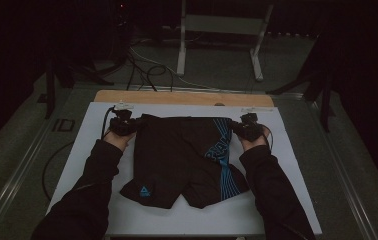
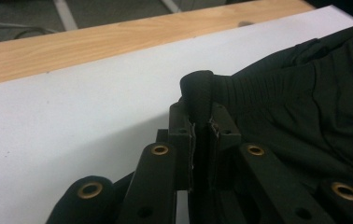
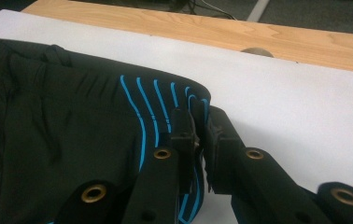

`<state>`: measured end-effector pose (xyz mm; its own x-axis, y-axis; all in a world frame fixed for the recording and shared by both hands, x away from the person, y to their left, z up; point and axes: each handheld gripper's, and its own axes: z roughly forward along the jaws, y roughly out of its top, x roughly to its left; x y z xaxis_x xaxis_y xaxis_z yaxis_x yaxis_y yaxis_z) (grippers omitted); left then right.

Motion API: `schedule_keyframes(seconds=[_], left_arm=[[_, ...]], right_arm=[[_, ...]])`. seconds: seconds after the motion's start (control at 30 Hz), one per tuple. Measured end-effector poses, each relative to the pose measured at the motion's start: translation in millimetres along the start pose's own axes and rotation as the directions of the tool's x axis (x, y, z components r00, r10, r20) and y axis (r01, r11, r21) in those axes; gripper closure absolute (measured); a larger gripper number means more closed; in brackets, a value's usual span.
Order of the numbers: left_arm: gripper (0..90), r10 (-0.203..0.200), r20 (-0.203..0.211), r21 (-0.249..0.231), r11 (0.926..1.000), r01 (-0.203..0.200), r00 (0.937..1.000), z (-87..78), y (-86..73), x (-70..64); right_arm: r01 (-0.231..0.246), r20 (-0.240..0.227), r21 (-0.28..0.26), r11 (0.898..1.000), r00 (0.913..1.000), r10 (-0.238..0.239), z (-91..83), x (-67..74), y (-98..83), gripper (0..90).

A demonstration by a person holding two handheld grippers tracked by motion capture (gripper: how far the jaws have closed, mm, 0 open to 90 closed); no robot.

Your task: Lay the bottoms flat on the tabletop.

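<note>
A pair of black shorts (image 1: 182, 160) with blue stripes down one side and a small blue logo on one leg lies flat on the white board (image 1: 97, 125), waistband at the far side. My left gripper (image 1: 123, 124) is shut on the waistband's left corner; in the left gripper view a bunched fold of black elastic waistband (image 2: 198, 91) sticks up between the jaws of that gripper (image 2: 203, 122). My right gripper (image 1: 247, 127) is shut on the waistband's right corner, where in the right gripper view its jaws (image 3: 201, 126) pinch the blue-striped edge of the shorts (image 3: 72, 130).
The white board rests on a wooden table (image 1: 177, 97) whose bare strip shows along the far edge. Beyond it stand a white metal frame (image 1: 217, 40) and loose cables (image 1: 142, 67) on a dark floor. Bare white board lies on both sides of the shorts.
</note>
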<state>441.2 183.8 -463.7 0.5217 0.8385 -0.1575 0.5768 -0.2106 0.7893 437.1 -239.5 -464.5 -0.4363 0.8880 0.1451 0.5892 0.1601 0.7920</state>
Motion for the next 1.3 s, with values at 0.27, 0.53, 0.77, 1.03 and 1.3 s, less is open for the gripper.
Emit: schedule_keyframes(seconds=[0.27, 0.53, 0.77, 1.03, 1.3], left_arm=[[82.7, -0.009, -0.033, 0.001, 1.0, 0.009, 0.9994, 8.7, 8.7, 3.1], [78.7, -0.051, 0.02, 0.036, 0.9981, 0.05, 0.9985, 16.8, 5.2, 5.0], [24.2, -0.05, 0.062, 0.069, 0.9966, 0.045, 0.9968, 18.4, 2.5, 0.1], [3.5, -0.033, 0.162, 0.018, 0.9994, 0.03, 0.9863, 9.7, 3.0, -11.4], [2.3, -0.005, 0.182, 0.028, 0.9996, 0.0, 0.9832, 1.0, -2.4, -18.8]], right_arm=[[-0.036, 0.017, -0.015, 0.999, 0.9992, 0.036, 12.0, -2.1, 9.4, 82.9], [-0.042, 0.015, 0.019, 0.999, 0.999, 0.042, 23.4, -3.8, 4.1, 73.2], [-0.034, -0.014, -0.015, 0.999, 0.9993, 0.034, 20.9, 0.5, 4.9, 27.2], [-0.019, -0.073, -0.029, 0.999, 0.9972, 0.017, 11.8, 2.2, 3.1, 14.3], [0.004, -0.1, -0.041, 0.999, 0.995, -0.008, -1.3, 6.1, -6.2, 13.6]])
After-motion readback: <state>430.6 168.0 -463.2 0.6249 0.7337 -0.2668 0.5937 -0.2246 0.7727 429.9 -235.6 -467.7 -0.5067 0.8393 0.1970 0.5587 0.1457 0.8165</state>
